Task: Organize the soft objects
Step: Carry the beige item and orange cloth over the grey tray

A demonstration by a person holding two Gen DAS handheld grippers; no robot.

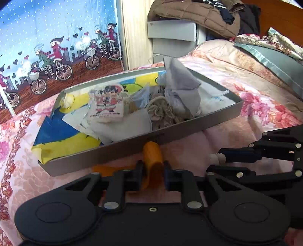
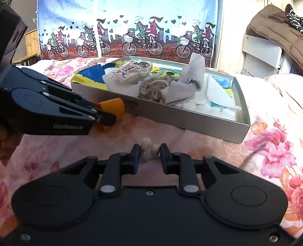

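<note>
A shallow grey box [image 1: 132,145] [image 2: 189,119] lies on the floral bedspread and holds several soft things: a grey cloth [image 1: 181,81] [image 2: 191,75], a beige crumpled cloth [image 1: 162,111] [image 2: 153,89], a printed cartoon pouch [image 1: 108,102] [image 2: 132,71] and white cloths. My left gripper [image 1: 153,170] [image 2: 108,117] is shut on an orange soft object [image 1: 152,157] [image 2: 111,107] just in front of the box's near wall. My right gripper [image 2: 150,153] [image 1: 214,160] is shut on a small cream soft object [image 2: 149,149] [image 1: 216,158] resting on the bedspread.
A cartoon bicycle curtain [image 1: 47,47] [image 2: 132,28] hangs behind the bed. A brown jacket [image 1: 198,13] [image 2: 276,26] lies on a white cabinet [image 1: 174,30] [image 2: 261,51]. A grey-green pillow [image 1: 274,62] lies at right. Floral bedspread [image 2: 265,151] surrounds the box.
</note>
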